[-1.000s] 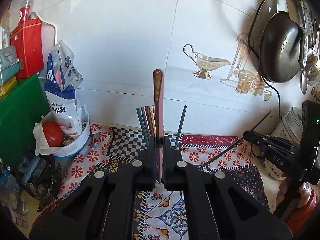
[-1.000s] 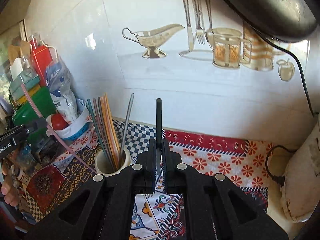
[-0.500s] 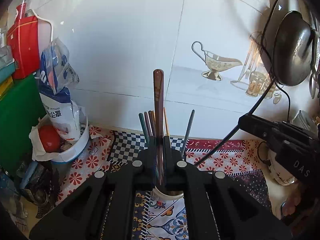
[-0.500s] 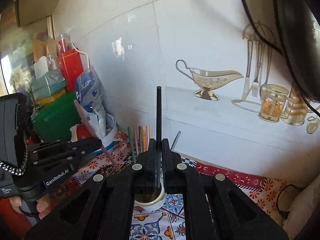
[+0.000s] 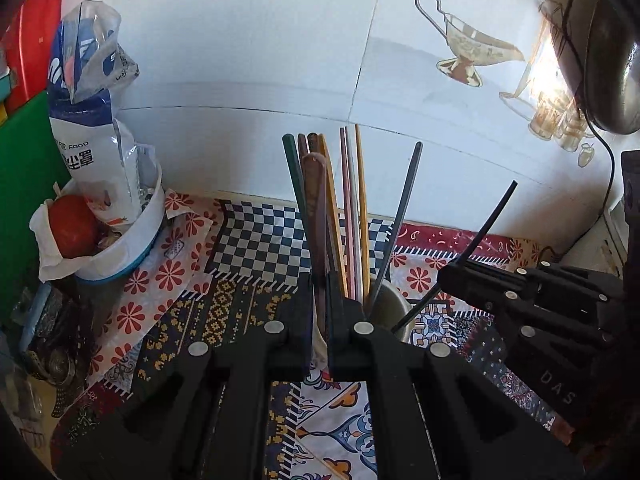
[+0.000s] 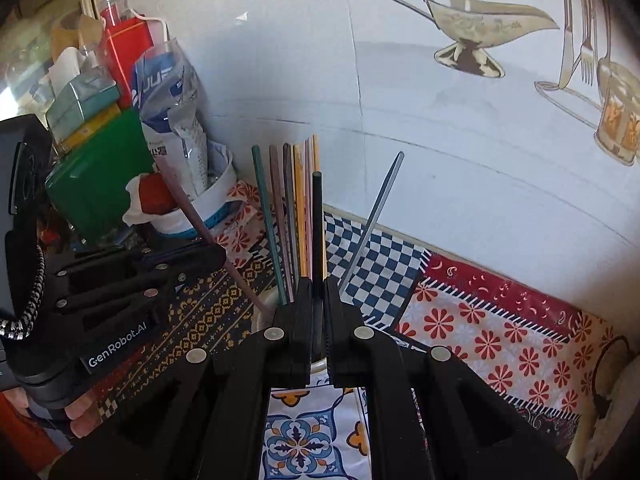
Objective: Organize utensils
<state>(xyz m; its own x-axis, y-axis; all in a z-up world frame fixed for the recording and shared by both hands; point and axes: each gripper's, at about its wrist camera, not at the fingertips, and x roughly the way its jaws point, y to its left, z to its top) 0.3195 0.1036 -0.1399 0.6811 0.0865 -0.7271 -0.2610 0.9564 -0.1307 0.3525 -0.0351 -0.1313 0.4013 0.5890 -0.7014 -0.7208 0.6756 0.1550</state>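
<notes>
A pale cup (image 5: pixel 387 305) holding several coloured chopsticks (image 5: pixel 352 208) stands on the patterned cloth, just beyond my left gripper (image 5: pixel 319 280). That gripper is shut on a flat brown chopstick (image 5: pixel 316 208) held upright over the cup's near rim. To the right, my right gripper (image 5: pixel 450 276) is shut on a thin black chopstick (image 5: pixel 490 220) whose lower end slants into the cup. In the right wrist view, my right gripper (image 6: pixel 317 285) clamps the black chopstick (image 6: pixel 317 216) above the cup (image 6: pixel 262 314). My left gripper (image 6: pixel 218 256) holds the brown chopstick (image 6: pixel 196 216), its tip at the cup's rim.
A white bowl (image 5: pixel 132 240) with a tomato and a food bag stands at the left, beside a green box (image 5: pixel 24 184) and a red carton (image 6: pixel 124 52). A dark pan (image 5: pixel 612 52) and a cable hang at the right. A tiled wall is close behind the cup.
Both grippers have come down and closer to the cup. The right gripper swung left until its black chopstick reached into the cup. The brown chopstick now stands among the others.
</notes>
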